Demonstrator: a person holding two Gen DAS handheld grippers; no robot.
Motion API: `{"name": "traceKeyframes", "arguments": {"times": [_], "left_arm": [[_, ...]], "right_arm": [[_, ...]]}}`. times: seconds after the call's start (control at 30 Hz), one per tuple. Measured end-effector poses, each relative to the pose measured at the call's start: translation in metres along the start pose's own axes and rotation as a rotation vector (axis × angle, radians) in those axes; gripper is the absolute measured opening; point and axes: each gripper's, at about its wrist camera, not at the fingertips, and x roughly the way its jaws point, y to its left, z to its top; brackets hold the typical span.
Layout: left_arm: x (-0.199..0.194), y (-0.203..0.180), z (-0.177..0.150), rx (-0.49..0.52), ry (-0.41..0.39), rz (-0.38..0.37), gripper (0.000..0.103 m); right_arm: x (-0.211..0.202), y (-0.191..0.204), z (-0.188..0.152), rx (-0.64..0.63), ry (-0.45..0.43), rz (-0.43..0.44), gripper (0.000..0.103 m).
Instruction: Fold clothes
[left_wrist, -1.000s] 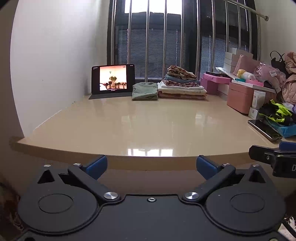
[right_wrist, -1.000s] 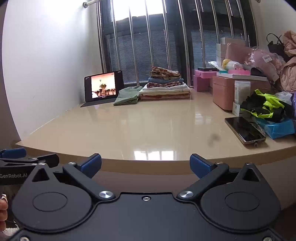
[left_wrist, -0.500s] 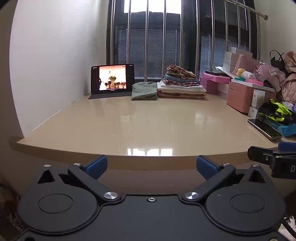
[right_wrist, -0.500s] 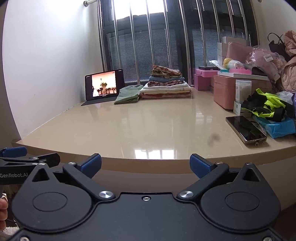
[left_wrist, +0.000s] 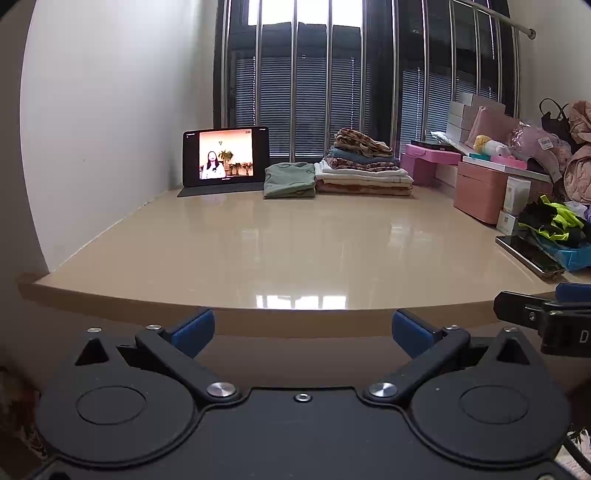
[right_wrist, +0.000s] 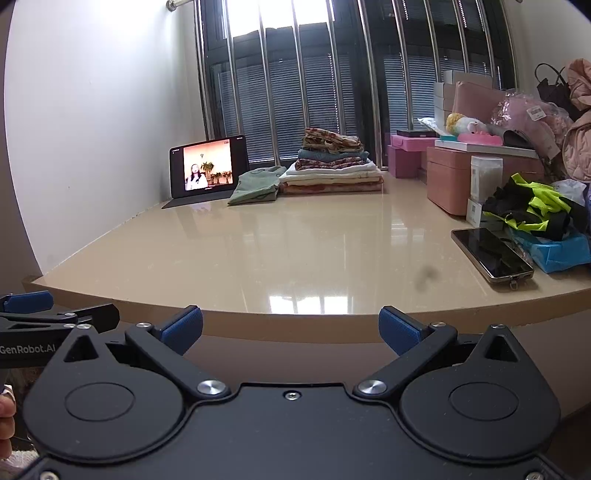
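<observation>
We held the left gripper (left_wrist: 302, 326) in front of the near edge of the beige surface (left_wrist: 295, 251). Its jaws were wide apart, with the blue fingertips (left_wrist: 194, 328) spread to both sides, and they held nothing and touched nothing. The right gripper (right_wrist: 291, 328) was in the same state: its jaws stood wide, empty, and apart from the edge of the surface. In the left wrist view, a part of the right gripper showed at 3 o'clock; in the right wrist view, a part of the left gripper showed at 9 o'clock, so the two tools were side by side.

The clothes were far from us. At 12 o'clock, near the window bars (left_wrist: 295, 74), lay a stack of folded clothes (left_wrist: 364, 168), and a folded green garment (left_wrist: 290, 180) lay just beside it on the left, touching or almost touching; we could not tell which. More to the left, at about 11 o'clock, a tablet (left_wrist: 226, 157) stood upright with its screen lit.

At 2 o'clock from the right gripper a black and yellow-green garment (right_wrist: 532, 206) lay unfolded in a heap on a blue bag (right_wrist: 557, 251). A phone (right_wrist: 491, 254) lay flat just beside this bag, near the edge of the surface. Pink boxes (right_wrist: 450, 181) stood behind them.
</observation>
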Motion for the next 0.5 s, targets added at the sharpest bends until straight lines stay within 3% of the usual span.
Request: {"name": "traceKeyframes", "arguments": {"times": [0.5], "left_arm": [[-0.0012,-0.0010,-0.0004,0.015,-0.001,-0.007,0.103]], "right_arm": [[0.0023,-0.0014,-0.0008,0.004,0.005,0.001,0.103]]}}
